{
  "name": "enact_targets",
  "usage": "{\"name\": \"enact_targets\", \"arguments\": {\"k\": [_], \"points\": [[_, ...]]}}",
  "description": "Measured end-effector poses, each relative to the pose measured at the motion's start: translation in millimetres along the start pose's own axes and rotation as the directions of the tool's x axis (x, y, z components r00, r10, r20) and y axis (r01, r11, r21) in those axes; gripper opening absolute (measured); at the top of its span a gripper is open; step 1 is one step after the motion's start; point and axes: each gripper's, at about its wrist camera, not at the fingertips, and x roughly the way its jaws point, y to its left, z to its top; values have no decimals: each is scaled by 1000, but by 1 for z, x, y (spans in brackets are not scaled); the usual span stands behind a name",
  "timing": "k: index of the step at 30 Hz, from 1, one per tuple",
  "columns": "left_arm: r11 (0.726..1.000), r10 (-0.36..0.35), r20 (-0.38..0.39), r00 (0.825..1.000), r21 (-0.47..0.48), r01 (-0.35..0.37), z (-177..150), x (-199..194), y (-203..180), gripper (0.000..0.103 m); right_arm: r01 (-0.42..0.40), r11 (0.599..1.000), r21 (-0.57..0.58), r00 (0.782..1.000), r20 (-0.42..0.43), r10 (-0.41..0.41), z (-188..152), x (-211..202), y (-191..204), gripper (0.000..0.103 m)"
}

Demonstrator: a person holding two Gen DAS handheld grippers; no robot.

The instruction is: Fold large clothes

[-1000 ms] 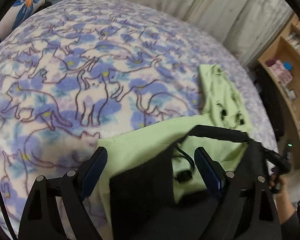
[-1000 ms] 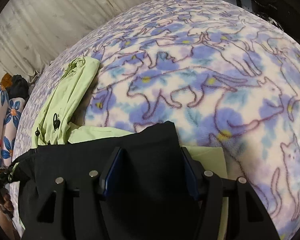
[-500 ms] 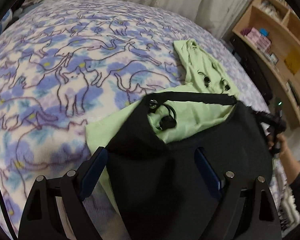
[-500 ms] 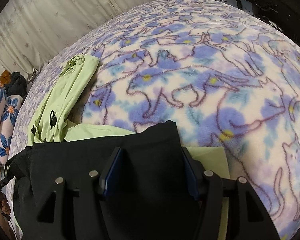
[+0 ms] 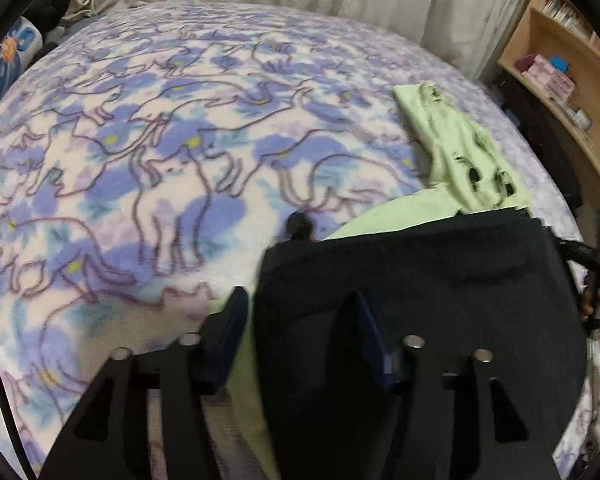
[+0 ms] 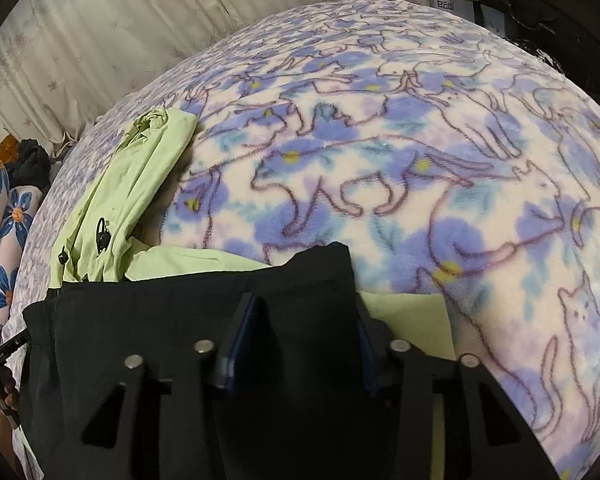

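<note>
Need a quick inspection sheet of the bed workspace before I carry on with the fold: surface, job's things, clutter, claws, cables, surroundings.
Surface: cat-print fleece blanket covering the bed, lying smooth.
Job's things: black garment lying over a light green garment; the green one's sleeve stretches away across the blanket.
Clutter: nothing seen on the blanket beside the two garments.
Claws: left claw closing, black fabric between its fingers; right claw closing, a peak of black fabric between its fingers.
Cables: black drawcord with a toggle on the green garment; no loose wiring seen.
Surroundings: pale curtains behind the bed, wooden shelving at one side, flowered cushion at the other.
</note>
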Motion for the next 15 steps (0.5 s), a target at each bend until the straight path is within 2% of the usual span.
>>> {"name": "enact_targets", "arguments": {"k": [3,5,7,9,12,15], "points": [[1000,3,1,1000,4,-3,1,1,0,57,4,1000,-3,1000,18,-4,-3,-6,-1,19],[1000,18,7,1000,22,-18,0,1,-4,57,24,1000,-19,999,42,-23,-6,-11,2,14],[998,49,21,999,45,-50,-1,2,-12,46,59,997,-48,996,76,-55,-10,-17,9,11],[992,97,43,994,72,-99,-1,3,-21,19,101,992,-74,989,113,-92,-13,-24,15,10],[981,157,76,985,106,-164,-3,-2,-36,8,132,988,-84,980,160,-118,-17,-35,17,10],[964,216,117,969,135,-231,-5,-13,-50,6,152,985,-83,969,211,-131,-20,-50,18,9]]}}
